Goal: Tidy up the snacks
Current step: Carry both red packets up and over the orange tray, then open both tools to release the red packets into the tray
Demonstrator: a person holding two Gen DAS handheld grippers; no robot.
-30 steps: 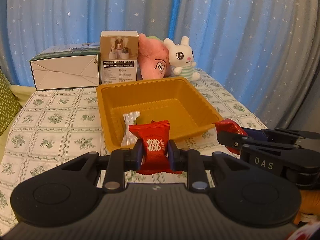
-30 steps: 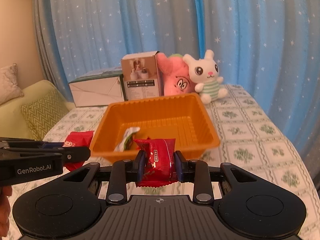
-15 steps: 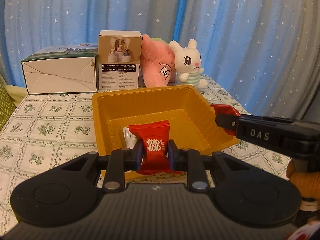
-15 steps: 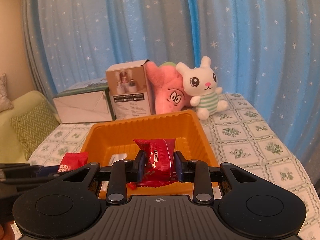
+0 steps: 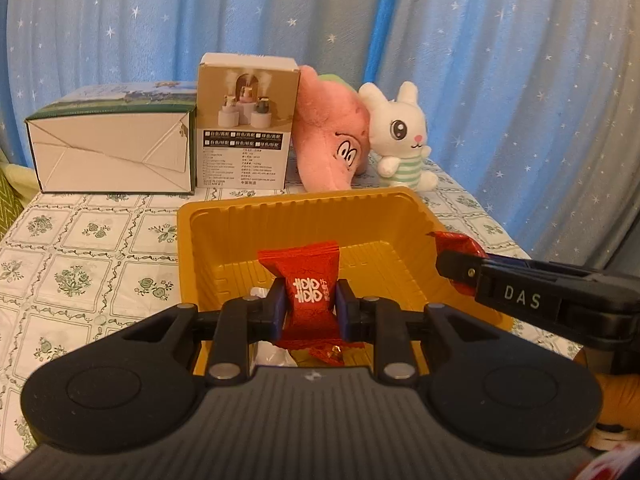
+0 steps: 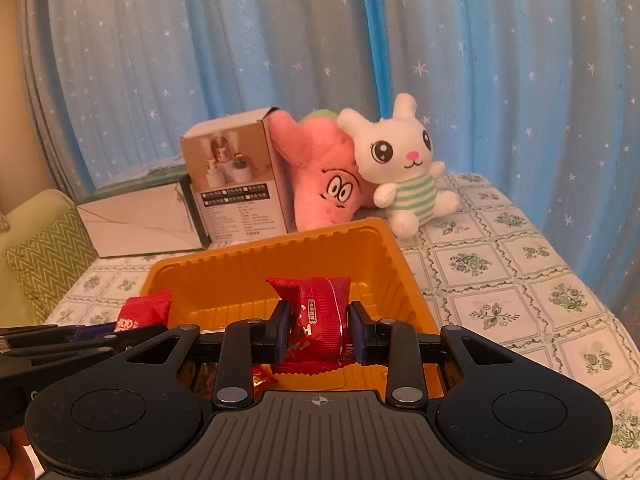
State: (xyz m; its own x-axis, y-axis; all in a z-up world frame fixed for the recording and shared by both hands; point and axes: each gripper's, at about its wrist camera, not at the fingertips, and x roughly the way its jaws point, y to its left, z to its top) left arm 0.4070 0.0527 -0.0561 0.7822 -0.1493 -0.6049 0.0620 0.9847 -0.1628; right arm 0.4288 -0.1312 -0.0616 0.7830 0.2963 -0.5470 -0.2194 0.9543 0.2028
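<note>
The left hand-held gripper (image 5: 310, 312) is clamped on a red foil-wrapped candy with white double-happiness characters (image 5: 308, 292); the right hand-held gripper (image 6: 320, 332) pinches a second red foil-wrapped candy with small white print (image 6: 316, 320). Both hang over the near edge of the orange ribbed plastic tray (image 5: 280, 208) on the worktop, so this is the delivery step. Next, I judge, each should ease its jaws apart and drop its candy inside. 2 loose wrappers, probably sweets, lie below. The right tool reads "DAS". Beyond stands a beige cardboard box with a humidifier picture (image 5: 246, 120), its small Chinese print illegible.
</note>
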